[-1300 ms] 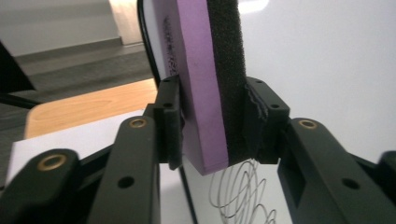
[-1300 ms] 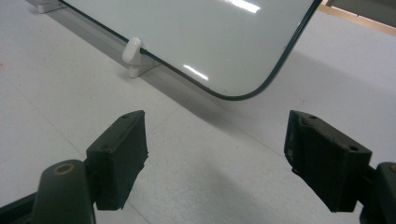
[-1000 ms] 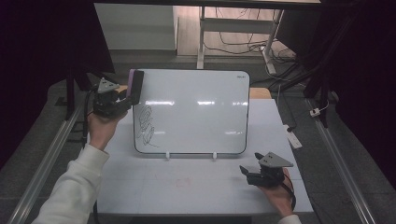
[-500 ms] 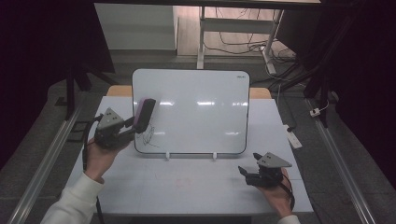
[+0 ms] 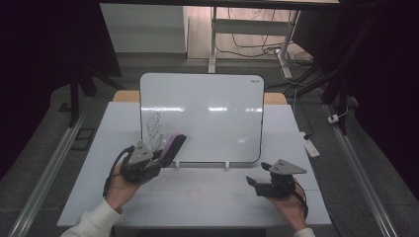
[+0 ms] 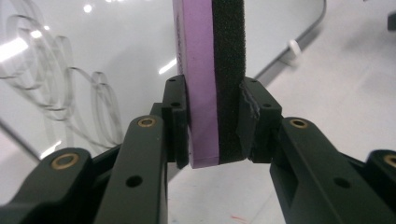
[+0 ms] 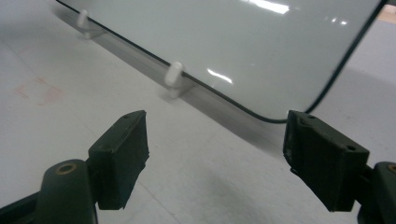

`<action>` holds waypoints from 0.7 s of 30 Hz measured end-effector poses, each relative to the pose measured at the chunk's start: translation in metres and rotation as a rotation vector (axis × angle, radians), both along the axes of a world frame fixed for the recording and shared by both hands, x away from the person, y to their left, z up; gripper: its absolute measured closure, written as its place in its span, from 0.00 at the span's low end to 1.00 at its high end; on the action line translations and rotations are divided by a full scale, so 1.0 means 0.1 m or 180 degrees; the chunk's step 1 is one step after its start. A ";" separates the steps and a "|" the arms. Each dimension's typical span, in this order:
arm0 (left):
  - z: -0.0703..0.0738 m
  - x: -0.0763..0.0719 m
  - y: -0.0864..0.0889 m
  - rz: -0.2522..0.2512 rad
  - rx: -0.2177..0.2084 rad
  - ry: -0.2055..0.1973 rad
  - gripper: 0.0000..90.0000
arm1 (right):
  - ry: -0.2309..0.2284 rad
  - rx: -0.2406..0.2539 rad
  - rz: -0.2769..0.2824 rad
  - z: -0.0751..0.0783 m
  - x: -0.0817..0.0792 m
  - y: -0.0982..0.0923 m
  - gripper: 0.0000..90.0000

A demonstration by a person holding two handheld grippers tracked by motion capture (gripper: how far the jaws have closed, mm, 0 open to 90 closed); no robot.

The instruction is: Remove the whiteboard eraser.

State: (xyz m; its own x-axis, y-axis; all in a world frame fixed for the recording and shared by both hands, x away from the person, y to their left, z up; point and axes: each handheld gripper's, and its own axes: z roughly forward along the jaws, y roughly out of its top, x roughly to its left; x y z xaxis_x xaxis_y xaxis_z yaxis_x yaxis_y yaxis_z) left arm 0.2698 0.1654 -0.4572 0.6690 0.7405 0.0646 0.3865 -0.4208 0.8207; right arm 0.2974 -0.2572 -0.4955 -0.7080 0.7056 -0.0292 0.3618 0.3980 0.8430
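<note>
The eraser [image 6: 208, 79], purple with a black felt face, is clamped in the left tool [image 6: 215, 128] near the table's [image 5: 207, 202] front left, beside the scribble [image 5: 153, 126] on the whiteboard [image 5: 212, 113]; the right tool [image 7: 215, 154] hangs open, empty, toward the front right corner.

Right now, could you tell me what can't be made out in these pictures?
- Scribble on the whiteboard: too small in the high view; cut off in the left gripper view.
- Eraser: its top is cropped in the left gripper view.
- Red mark on the table: too faint.
</note>
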 end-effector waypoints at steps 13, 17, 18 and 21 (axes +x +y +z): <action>-0.23 -0.13 -0.39 -0.0377 0.0332 -0.0055 0.73 | 0.0324 0.0233 0.0340 0.14 0.01 0.32 0.24; -0.27 -0.15 -0.49 -0.0455 0.0412 -0.0078 0.73 | 0.0366 0.0227 0.0444 0.19 0.02 0.42 0.24; -0.28 -0.15 -0.51 -0.0470 0.0430 -0.0083 0.73 | 0.0392 0.0235 0.0508 0.22 0.04 0.50 0.23; -0.30 -0.17 -0.57 -0.0512 0.0487 -0.0106 0.73 | 0.0444 0.0271 0.0564 0.25 0.06 0.57 0.23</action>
State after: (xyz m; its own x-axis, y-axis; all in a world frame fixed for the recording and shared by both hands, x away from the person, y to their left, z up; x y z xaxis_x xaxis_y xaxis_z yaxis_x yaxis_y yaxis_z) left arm 0.2527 0.1082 -0.4872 0.7733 0.6043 0.1920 0.2782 -0.5954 0.7537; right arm 0.3032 -0.2002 -0.4705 -0.8140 0.5658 0.1318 0.4079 0.3951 0.8231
